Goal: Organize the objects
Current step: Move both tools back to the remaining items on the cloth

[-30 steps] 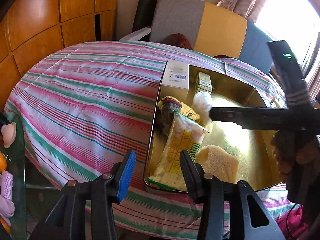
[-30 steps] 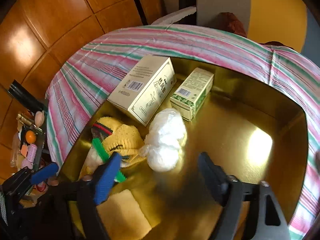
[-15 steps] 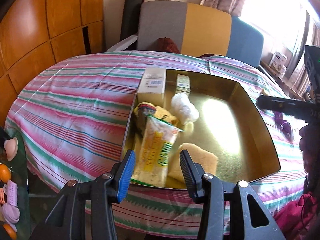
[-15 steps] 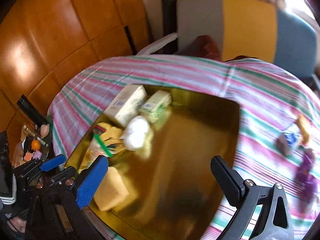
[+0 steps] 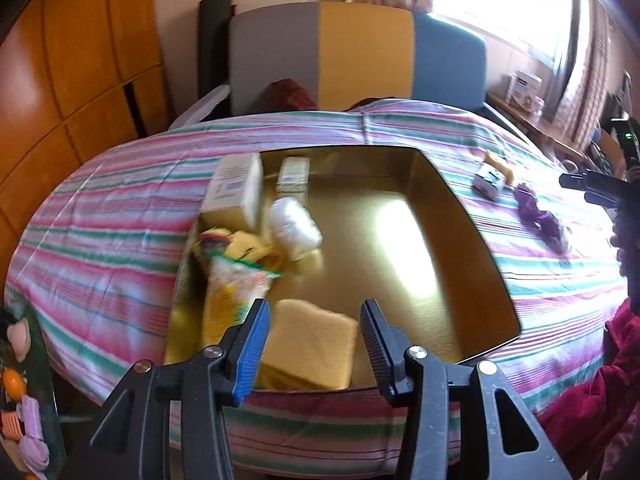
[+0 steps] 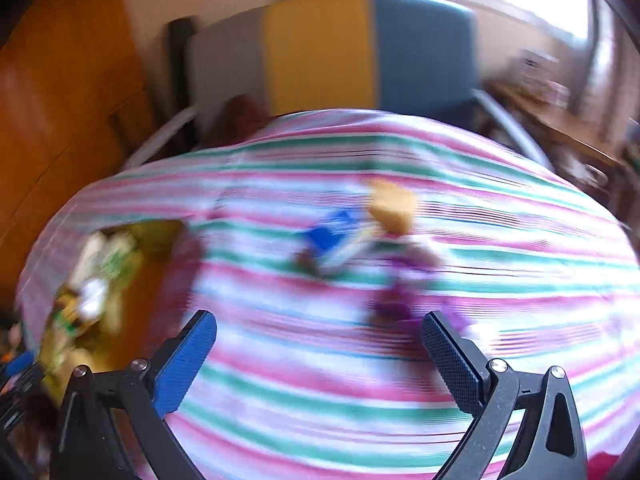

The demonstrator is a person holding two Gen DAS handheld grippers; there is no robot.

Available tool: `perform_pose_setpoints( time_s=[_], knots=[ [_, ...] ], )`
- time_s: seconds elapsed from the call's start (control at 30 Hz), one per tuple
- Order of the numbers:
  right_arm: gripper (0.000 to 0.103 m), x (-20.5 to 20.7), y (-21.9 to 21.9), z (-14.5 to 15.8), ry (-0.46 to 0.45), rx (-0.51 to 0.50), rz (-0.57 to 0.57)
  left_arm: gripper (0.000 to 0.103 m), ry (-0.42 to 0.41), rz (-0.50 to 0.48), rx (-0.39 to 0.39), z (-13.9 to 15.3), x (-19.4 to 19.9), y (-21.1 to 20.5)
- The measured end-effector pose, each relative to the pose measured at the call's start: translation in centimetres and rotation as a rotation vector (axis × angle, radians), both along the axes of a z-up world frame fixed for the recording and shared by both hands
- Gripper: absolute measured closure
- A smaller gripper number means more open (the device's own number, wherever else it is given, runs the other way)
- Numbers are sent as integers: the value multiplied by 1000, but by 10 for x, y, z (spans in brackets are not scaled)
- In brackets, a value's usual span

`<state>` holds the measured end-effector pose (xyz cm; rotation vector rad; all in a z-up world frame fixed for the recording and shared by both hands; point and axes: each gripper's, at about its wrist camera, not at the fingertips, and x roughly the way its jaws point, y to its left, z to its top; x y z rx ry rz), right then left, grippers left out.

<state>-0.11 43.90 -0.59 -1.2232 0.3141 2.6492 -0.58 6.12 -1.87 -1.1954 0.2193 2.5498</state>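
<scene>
Gold tray [image 5: 460, 216] on the striped tabletop [image 5: 100, 240], holding a white box [image 5: 234, 190], small box [image 5: 294, 174], white bundle [image 5: 294, 228], snack packet [image 5: 232, 292] and yellow sponge [image 5: 310, 344]. Beside the tray, on the cloth: blue-white carton [image 6: 332, 236], yellow piece [image 6: 390, 204], purple item [image 6: 404, 280], probably fabric, blurred. Left claw [image 5: 314, 344] angled down over the sponge, partly open, empty. Right claw [image 6: 320, 356] tilted down over cloth, just widened fully, empty.
</scene>
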Motion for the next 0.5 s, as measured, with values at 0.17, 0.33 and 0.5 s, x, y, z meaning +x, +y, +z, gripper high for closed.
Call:
perform_pose_setpoints(
  time_s=[0.17, 0.33, 0.5],
  knots=[
    [0, 25, 83, -22, 14, -34, -270, 56, 10, -72, -31, 4, 3, 35],
    [0, 49, 140, -39, 6, -216, -509, 56, 13, -136, -48, 6, 5, 71],
    [0, 56, 151, -48, -10, -318, -532, 56, 14, -207, -68, 5, 7, 107]
  ],
)
